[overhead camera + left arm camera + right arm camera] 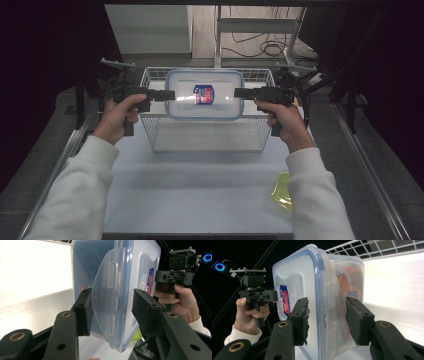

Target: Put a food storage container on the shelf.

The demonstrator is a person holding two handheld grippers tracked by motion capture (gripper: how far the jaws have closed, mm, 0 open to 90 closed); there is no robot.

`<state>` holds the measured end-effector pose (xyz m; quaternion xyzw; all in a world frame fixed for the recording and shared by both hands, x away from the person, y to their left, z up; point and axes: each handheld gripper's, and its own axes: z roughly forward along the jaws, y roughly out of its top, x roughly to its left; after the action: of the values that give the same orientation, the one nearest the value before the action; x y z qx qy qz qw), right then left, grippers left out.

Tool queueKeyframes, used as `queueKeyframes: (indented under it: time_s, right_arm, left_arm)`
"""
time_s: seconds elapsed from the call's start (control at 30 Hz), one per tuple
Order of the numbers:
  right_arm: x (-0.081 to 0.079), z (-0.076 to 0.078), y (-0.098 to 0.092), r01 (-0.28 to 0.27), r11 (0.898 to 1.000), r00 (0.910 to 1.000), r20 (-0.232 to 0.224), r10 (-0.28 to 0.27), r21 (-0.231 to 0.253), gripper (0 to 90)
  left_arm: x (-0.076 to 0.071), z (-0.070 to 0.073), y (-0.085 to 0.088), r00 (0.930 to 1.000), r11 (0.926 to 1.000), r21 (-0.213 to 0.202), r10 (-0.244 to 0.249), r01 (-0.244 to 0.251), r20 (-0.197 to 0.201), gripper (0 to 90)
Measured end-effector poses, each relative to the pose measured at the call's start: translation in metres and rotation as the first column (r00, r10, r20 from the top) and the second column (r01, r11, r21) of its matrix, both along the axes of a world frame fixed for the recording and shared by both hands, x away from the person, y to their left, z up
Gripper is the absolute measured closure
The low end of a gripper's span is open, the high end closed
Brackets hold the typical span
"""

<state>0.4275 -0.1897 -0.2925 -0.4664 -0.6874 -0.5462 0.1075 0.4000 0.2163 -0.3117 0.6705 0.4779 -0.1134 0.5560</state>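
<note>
Both hand-held grippers, left point(170, 95) and right point(239, 93), are clamped on opposite ends of the lidded box point(204, 94) held above the wire basket point(150, 127); keep it level and lower evenly.

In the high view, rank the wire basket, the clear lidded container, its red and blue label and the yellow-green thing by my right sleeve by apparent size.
1. wire basket
2. clear lidded container, held above the basket, nearer the camera, so it looks somewhat enlarged
3. yellow-green thing, partly hidden by the sleeve
4. red and blue label
</note>
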Motion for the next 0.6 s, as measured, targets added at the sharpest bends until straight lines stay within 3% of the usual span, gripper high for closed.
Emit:
queueKeyframes:
  time_s: [0.33, 0.6]
  right_arm:
    - [0.020, -0.005, 0.003, 0.027, 1.000, 0.9996, -0.010, -0.027, 0.014, 54.0]
    - [0.026, -0.010, 0.002, 0.041, 0.999, 0.9989, -0.024, -0.041, 0.009, 54.0]
  left_arm:
    - [0.020, -0.007, 0.002, 0.9999, 0.9999, -0.010, 0.010, -0.010, -0.005, 52.0]
    - [0.030, -0.012, -0.001, 0.9998, 0.9999, -0.010, 0.013, -0.014, -0.014, 51.4]
